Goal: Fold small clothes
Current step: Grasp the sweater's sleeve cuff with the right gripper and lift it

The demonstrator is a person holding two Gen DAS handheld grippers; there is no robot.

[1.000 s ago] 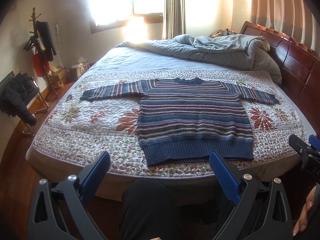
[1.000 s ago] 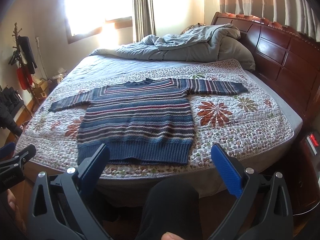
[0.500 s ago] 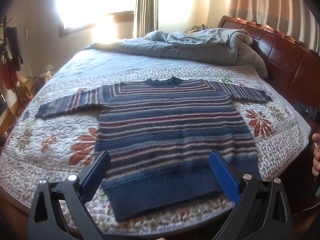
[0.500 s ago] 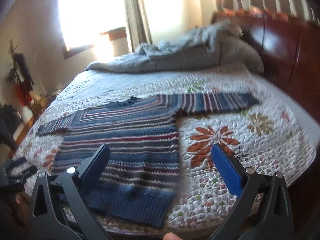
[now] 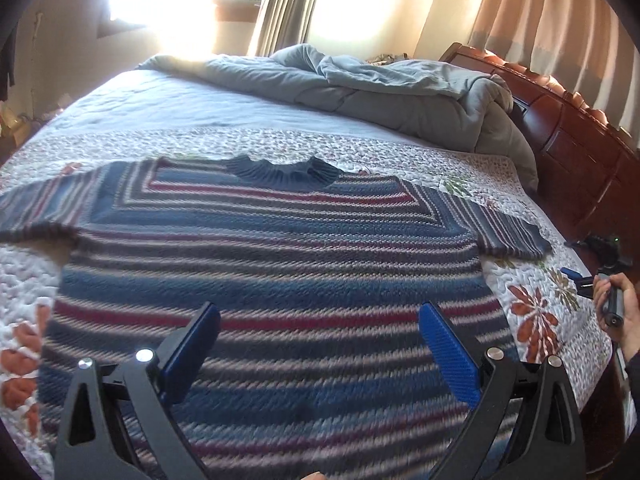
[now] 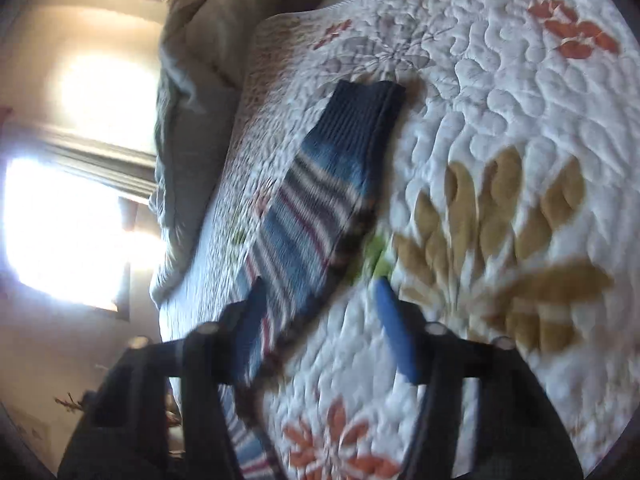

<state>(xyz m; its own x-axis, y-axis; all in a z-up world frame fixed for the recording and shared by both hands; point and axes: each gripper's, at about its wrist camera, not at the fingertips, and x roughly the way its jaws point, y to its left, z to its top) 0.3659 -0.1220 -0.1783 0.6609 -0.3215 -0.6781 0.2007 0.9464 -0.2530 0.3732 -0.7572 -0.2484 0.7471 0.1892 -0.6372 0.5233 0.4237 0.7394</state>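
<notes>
A blue, red and white striped knit sweater point(image 5: 276, 264) lies flat on the floral quilt point(image 5: 532, 312), collar away from me, sleeves spread. My left gripper point(image 5: 320, 344) is open and empty above the sweater's lower body. My right gripper point(image 6: 320, 316) is open and rolled sideways just above the sweater's right sleeve point(image 6: 320, 200), whose dark blue cuff point(image 6: 364, 104) points away; the sleeve's edge lies between the fingers. The right gripper also shows at the right edge of the left wrist view point(image 5: 580, 278), past the sleeve end. The right wrist view is motion-blurred.
A rumpled grey duvet point(image 5: 360, 88) is heaped at the head of the bed. A dark wooden headboard point(image 5: 580, 148) runs along the right. Curtains and a bright window point(image 5: 180, 4) are behind the bed.
Both grippers moved forward over the bed. The left one now hovers over the sweater's body. The right one swung right, rolled sideways and dropped close to the right sleeve.
</notes>
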